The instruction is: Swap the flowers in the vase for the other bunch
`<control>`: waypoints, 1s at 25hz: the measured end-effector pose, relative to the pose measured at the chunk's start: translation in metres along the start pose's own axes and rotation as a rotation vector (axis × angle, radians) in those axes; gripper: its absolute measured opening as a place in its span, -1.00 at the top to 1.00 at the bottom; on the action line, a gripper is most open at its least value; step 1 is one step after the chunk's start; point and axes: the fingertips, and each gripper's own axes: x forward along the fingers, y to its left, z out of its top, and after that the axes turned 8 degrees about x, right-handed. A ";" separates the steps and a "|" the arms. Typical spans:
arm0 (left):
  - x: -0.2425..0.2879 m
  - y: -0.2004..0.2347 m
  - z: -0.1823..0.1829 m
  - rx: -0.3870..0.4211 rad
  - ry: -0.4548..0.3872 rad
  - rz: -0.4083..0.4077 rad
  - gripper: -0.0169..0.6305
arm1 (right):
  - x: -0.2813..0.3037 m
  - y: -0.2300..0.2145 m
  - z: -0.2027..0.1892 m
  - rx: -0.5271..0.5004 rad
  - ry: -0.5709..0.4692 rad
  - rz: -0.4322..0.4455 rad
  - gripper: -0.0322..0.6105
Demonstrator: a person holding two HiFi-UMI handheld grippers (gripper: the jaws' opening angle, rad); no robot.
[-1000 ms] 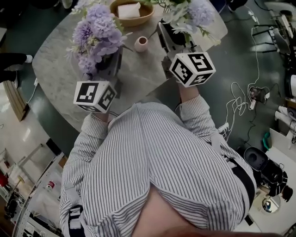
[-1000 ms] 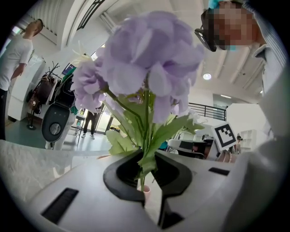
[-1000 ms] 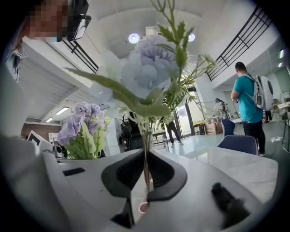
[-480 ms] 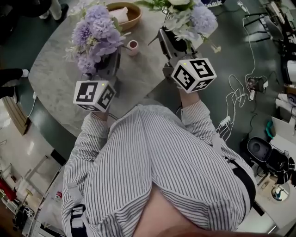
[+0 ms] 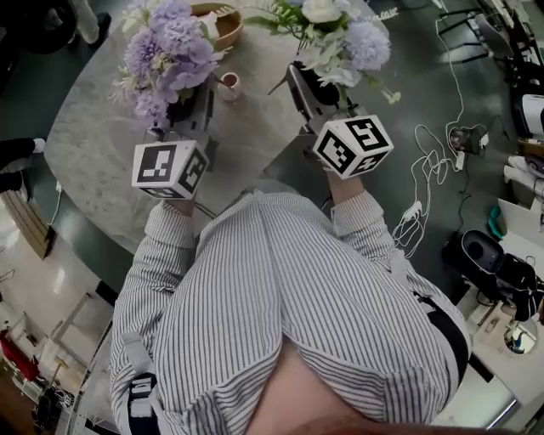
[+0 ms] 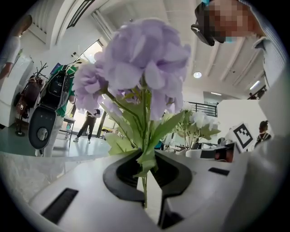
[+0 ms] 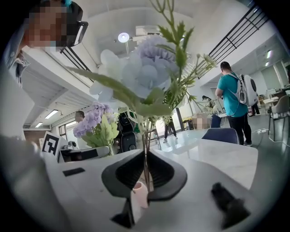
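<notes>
While clamped upright, purple bunch (image 5: 166, 59), paler bunch (image 5: 336, 38)

In the head view the purple bunch (image 5: 166, 55) covers the jaws of the left gripper (image 6: 145, 174), and the white-and-lilac bunch (image 5: 340, 38) covers those of the right gripper (image 7: 145, 174). The wooden bowl (image 5: 225, 25) is cut by the top edge and stands half behind the purple flowers.

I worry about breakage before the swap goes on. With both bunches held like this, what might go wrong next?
The small pink vase stands free on the table beside the purple bunch; trailing stems may tip it. The left tool and right tool pinch only thin stems, so the top-heavy white and lilac bunch might swing or slip.
</notes>
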 end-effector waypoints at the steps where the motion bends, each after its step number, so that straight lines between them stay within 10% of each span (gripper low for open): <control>1: 0.001 0.000 -0.001 0.006 0.000 0.001 0.79 | -0.001 -0.001 -0.003 0.004 0.004 -0.003 0.79; 25: 0.014 0.019 -0.005 -0.001 0.028 -0.006 0.79 | -0.006 -0.016 -0.028 0.051 0.067 -0.046 0.79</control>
